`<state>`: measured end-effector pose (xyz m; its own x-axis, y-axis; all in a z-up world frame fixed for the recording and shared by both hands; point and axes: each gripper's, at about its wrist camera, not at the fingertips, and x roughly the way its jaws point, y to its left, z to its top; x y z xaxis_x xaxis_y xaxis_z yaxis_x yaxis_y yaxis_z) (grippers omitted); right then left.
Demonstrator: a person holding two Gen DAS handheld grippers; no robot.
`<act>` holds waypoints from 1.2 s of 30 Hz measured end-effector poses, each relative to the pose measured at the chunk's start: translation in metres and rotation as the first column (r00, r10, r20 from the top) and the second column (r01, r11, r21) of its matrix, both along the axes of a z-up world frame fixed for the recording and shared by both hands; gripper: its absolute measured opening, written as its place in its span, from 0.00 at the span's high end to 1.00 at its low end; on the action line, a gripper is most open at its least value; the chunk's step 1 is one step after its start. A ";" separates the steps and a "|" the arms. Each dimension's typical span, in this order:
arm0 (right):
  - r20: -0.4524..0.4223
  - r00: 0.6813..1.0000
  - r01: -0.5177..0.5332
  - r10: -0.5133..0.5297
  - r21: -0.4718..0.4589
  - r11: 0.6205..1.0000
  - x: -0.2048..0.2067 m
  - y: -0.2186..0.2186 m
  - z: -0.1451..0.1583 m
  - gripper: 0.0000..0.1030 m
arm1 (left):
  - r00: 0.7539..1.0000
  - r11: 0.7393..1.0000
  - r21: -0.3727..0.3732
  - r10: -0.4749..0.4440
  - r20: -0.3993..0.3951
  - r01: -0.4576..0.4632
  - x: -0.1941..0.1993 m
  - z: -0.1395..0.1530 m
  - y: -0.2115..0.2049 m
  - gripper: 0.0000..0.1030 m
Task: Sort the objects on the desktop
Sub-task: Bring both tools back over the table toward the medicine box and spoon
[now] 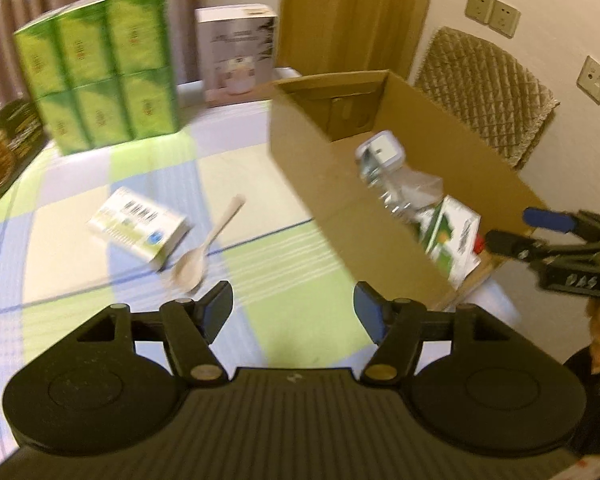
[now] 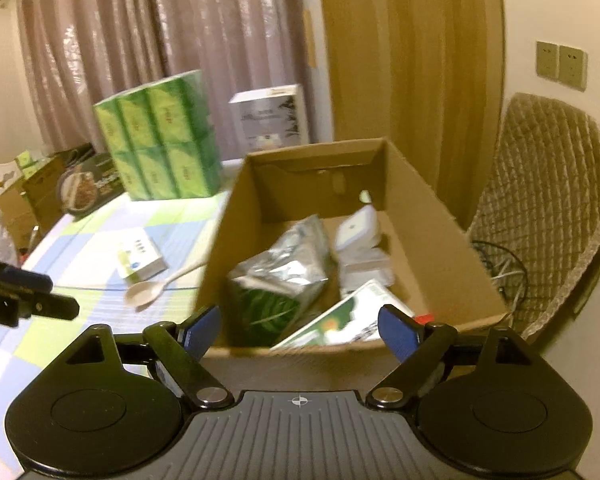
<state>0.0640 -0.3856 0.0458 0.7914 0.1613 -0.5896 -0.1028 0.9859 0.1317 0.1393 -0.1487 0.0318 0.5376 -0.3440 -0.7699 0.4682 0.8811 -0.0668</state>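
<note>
Both hand-held grippers, left (image 1: 294, 308) and right (image 2: 300, 330), are spread wide, nothing pinched; spoon (image 1: 204, 252) and carton (image 1: 140, 226) are left beside the box (image 1: 340, 200).

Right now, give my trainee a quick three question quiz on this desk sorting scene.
1. True or false: the wooden spoon lies on the tablecloth, outside the cardboard box.
2. Which lies nearest the spoon? A) small white carton B) green tissue pack C) quilted chair
3. Fill in: the left claw and right claw both stand ____, holding nothing.

Key: 1 true; 2 A; 3 open.
</note>
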 end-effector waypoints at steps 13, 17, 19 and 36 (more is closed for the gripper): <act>-0.036 0.986 -0.160 0.160 -0.009 0.987 -0.035 0.079 -0.007 0.11 | 0.979 0.981 0.000 0.194 -0.068 -0.194 -0.048 -0.031 0.121 0.09; -0.055 0.977 -0.207 0.205 -0.027 0.978 -0.039 0.098 -0.014 0.11 | 0.971 0.974 -0.012 0.227 -0.071 -0.228 -0.052 -0.035 0.142 0.05; -0.065 0.973 -0.225 0.222 -0.035 0.974 -0.039 0.106 -0.016 0.11 | 0.969 0.971 -0.016 0.237 -0.069 -0.238 -0.051 -0.036 0.149 0.05; -0.131 0.950 -0.290 0.282 -0.045 0.956 -0.012 0.149 -0.042 0.09 | 0.962 0.964 -0.004 0.264 -0.075 -0.265 -0.023 -0.056 0.176 0.03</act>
<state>0.0522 -0.2363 0.0036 0.6391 0.3298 -0.6949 -0.3689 0.9241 0.0992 0.1167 0.0275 -0.0238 0.5531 -0.2077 -0.8068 0.2116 0.9717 -0.1051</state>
